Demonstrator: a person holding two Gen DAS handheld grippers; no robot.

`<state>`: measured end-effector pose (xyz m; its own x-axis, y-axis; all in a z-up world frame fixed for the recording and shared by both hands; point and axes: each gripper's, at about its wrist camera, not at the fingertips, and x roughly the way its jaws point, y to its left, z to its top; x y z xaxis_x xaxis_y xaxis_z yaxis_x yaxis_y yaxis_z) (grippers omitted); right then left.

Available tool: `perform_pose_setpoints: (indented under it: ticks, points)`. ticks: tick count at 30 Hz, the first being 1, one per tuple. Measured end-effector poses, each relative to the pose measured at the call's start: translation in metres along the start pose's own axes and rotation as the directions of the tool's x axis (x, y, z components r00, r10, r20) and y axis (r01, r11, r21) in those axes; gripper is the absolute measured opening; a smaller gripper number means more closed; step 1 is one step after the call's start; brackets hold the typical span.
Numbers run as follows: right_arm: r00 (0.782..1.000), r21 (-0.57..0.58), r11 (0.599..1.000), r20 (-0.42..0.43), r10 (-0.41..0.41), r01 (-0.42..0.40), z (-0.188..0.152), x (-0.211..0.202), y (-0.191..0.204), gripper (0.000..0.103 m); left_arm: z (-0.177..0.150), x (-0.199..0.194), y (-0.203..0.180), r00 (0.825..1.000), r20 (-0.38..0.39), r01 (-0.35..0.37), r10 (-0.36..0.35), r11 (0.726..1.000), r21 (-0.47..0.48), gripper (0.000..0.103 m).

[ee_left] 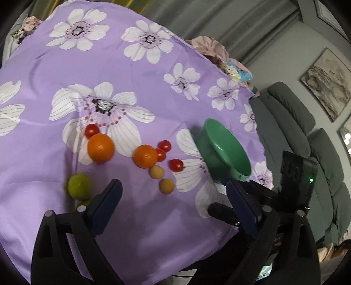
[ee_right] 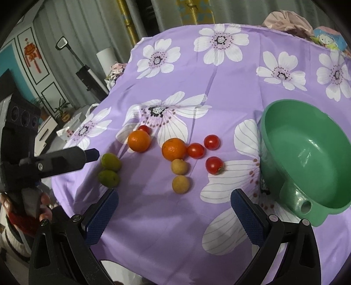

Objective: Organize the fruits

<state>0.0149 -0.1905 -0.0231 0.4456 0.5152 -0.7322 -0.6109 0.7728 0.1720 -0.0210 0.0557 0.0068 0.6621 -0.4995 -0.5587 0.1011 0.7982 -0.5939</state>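
Note:
Loose fruit lies on the purple flowered cloth [ee_left: 136, 72]: two oranges [ee_left: 101, 148] [ee_left: 145, 156], several cherry tomatoes [ee_left: 176, 164], two tan longans [ee_left: 156, 172] [ee_left: 166, 186] and two green fruits [ee_left: 79, 186], one half hidden by a finger. To their right stands a green bowl [ee_right: 307, 157] with a handle, holding nothing. My left gripper [ee_left: 173, 183] is open just short of the longans, with nothing between its pads. My right gripper [ee_right: 173, 193] is also open and holds nothing, the nearer longan [ee_right: 180, 184] just beyond its fingertips. In the right wrist view the left gripper's finger [ee_right: 87, 154] points at the green fruits [ee_right: 110, 161].
The cloth's edge drops off close behind both grippers and just past the bowl on the right. A grey sofa [ee_left: 291, 122] stands beyond that edge. Crumpled fabric [ee_right: 287, 20] lies at the far edge. A person's hand [ee_right: 45, 211] grips the left gripper's handle.

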Motion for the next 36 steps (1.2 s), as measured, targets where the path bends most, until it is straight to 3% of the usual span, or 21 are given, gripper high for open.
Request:
perform_pose_setpoints:
  ticks: [3,9,15,20,22,26,29,36]
  points:
    - [1.000,0.001,1.000,-0.010,-0.005,0.005,-0.002,0.003,-0.002,0.103,0.000,0.004,0.001,0.998,-0.043,0.036,-0.037,0.999,-0.021,0.096]
    - [0.999,0.012,1.000,-0.039,-0.003,0.004,-0.009,0.014,-0.004,0.103,-0.005,0.015,-0.002,0.994,-0.097,0.037,-0.042,0.998,-0.049,0.095]
    - [0.998,-0.022,1.000,-0.061,-0.005,0.004,-0.015,0.025,0.000,0.102,-0.003,0.039,-0.007,0.977,-0.194,-0.072,0.091,0.992,0.099,0.096]
    - [0.996,-0.017,1.000,-0.089,-0.004,0.002,-0.017,0.037,-0.003,0.098,0.003,0.050,0.001,0.976,-0.192,-0.086,0.099,0.994,0.075,0.096]
    - [0.995,-0.011,1.000,-0.097,0.000,-0.001,-0.017,0.040,-0.005,0.097,0.004,0.055,0.001,0.973,-0.198,-0.098,0.118,0.990,0.106,0.096]
    - [0.993,0.005,1.000,-0.118,0.003,-0.003,-0.017,0.047,-0.011,0.093,0.009,0.066,0.002,0.957,-0.235,-0.145,0.172,0.981,0.129,0.095]
    - [0.990,0.042,0.999,-0.141,0.010,-0.004,-0.017,0.053,-0.017,0.086,0.010,0.075,0.004,0.933,-0.234,-0.237,0.274,0.956,0.173,0.094]
    - [0.986,-0.009,1.000,-0.165,-0.007,0.005,-0.009,0.062,-0.013,0.079,0.009,0.090,0.008,0.927,-0.268,-0.215,0.262,0.957,0.192,0.082]
